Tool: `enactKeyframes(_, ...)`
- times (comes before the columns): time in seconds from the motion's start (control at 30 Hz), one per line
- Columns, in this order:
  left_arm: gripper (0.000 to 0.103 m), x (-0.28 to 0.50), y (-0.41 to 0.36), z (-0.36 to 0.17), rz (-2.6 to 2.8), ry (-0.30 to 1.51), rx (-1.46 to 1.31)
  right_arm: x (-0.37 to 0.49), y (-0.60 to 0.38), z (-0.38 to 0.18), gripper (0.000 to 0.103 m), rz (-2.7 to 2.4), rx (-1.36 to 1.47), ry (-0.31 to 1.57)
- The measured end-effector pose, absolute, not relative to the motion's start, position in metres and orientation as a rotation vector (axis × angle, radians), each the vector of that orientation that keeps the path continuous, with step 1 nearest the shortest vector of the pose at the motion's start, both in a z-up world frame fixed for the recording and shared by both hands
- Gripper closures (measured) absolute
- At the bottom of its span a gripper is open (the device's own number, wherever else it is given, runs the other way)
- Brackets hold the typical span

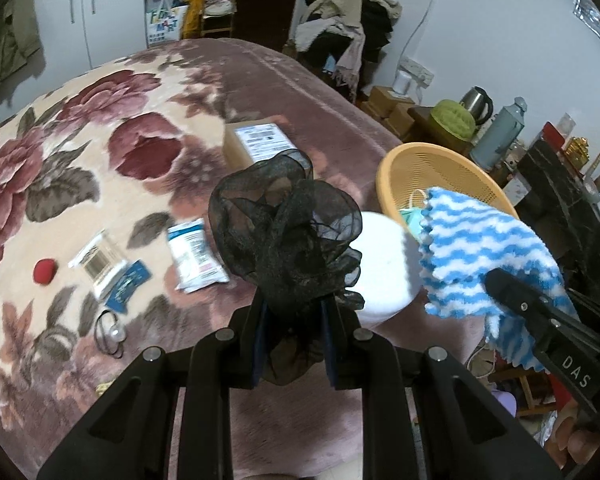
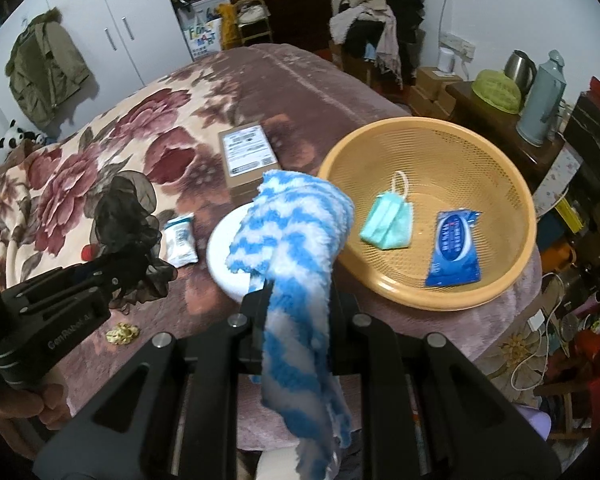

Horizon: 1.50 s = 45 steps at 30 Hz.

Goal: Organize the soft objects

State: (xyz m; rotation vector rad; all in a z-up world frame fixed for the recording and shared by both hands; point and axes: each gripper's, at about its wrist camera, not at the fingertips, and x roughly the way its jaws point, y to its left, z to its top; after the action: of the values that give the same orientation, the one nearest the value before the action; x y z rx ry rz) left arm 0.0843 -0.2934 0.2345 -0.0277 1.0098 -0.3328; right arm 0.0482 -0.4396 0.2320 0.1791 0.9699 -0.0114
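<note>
Left gripper [image 1: 292,312] is clamped on floppy black mesh scrunchie [image 1: 284,224], right gripper [image 2: 300,292] on fluffy striped cloth [image 2: 296,232], both super light & squishy imo, so grab 'em mid-bunch.

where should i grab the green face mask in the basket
Judging by its pose, pinch the white ear loop standing up at the far end of the green face mask. Come from above, since the orange basket wall rings it. The folded body lies flat, harder to pinch.
</note>
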Motion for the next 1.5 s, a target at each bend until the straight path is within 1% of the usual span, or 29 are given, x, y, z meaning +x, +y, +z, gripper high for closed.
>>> enactKeyframes(0.57, 0.082, 0.126, -0.404, 0.235, -0.500, 1.030, 0.014, 0.064, -0.519, 0.226, 0.085, -0.140, 0.260, 0.965)
enactKeyframes(0.73, 0.082, 0.142, -0.446, 0.226, -0.563, 1.062, 0.023, 0.069, -0.552, 0.221, 0.085, -0.186, 0.358, 0.958)
enactKeyframes(0.9, 0.081, 0.150, -0.484, 0.211, -0.623, 1.100, 0.034, 0.076, -0.572, 0.215, 0.085, -0.226, 0.397, 0.963)
enactKeyframes(1.03, 0.052, 0.155, -0.506, 0.198, -0.659, 1.122, 0.058, 0.082, -0.581, 0.208, 0.084, -0.244, 0.409, 0.972)
enactKeyframes(1.07, 0.046, 0.156, -0.508, 0.196, -0.656, 1.125, 0.067, 0.083, -0.583, 0.207, 0.084, -0.248, 0.413, 0.974)
enactKeyframes(1.1, 0.030, 0.156, -0.508, 0.196, -0.655, 1.127, 0.072, 0.084, -0.585, 0.205, 0.084, -0.252, 0.416, 0.975)
enactKeyframes(1.13, 0.017, 0.157, -0.506, 0.196, -0.654, 1.125, 0.072, 0.085, -0.586, 0.203, 0.084, -0.256, 0.420, 0.978)
enactKeyframes(1.2, 0.006, 0.157, -0.498, 0.198, -0.630, 1.106, 0.074, 0.085, -0.589, 0.201, 0.084, -0.261, 0.422, 0.981)
enactKeyframes(1.33, 0.001, 0.159, -0.480, 0.207, -0.553, 1.055, 0.094, 0.092, -0.589, 0.196, 0.084, -0.244, 0.448, 0.987)
enactKeyframes(1.43, 0.001, 0.160, -0.466, 0.214, -0.507, 1.019, 0.097, 0.097, -0.589, 0.191, 0.083, -0.217, 0.484, 1.003)
enactKeyframes(1.47, 0.001, 0.161, -0.461, 0.216, -0.501, 1.014, 0.091, 0.098, -0.588, 0.189, 0.082, -0.209, 0.499, 1.012)
enactKeyframes(1.5, 0.001, 0.161, -0.456, 0.218, -0.498, 1.007, 0.080, 0.098, -0.589, 0.187, 0.074, -0.197, 0.517, 1.018)
